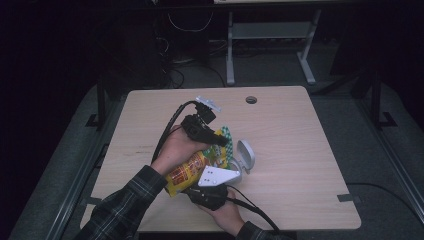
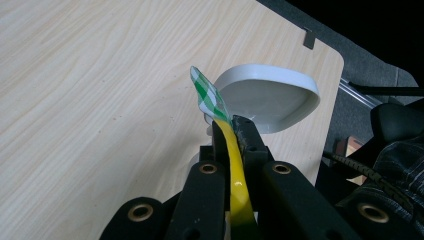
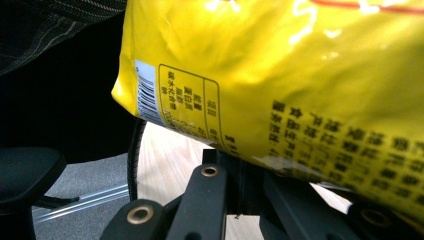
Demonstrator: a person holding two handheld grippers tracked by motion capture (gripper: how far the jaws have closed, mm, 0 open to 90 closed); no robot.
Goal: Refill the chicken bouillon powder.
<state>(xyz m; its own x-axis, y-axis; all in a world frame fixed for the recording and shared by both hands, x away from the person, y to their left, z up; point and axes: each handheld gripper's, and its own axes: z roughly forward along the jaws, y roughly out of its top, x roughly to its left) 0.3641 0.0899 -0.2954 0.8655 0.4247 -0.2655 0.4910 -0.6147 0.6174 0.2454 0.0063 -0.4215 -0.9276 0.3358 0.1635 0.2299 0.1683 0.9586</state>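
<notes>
A yellow snack bag (image 1: pixel 192 170) with a green-and-white checked top edge (image 2: pixel 207 95) hangs above the wooden table, stretched between both grippers. My left gripper (image 1: pixel 220 139) is shut on the bag's checked top seal; in the left gripper view the yellow edge (image 2: pixel 235 170) runs between the closed jaws of that gripper (image 2: pixel 232 125). My right gripper (image 1: pixel 202 189), with its grey plate on top, grips the bag's lower end from the near side. In the right gripper view the printed bag (image 3: pixel 300 75) sits close over the right gripper (image 3: pixel 240 160), whose jaws are shut on its bottom seam.
A white bowl (image 1: pixel 245 156) lies tilted on the table (image 1: pixel 300 150) just right of the bag, and its hollow (image 2: pixel 270 95) sits behind the left jaws. A cable hole (image 1: pixel 251 99) is near the far edge. Black cables trail from both grippers.
</notes>
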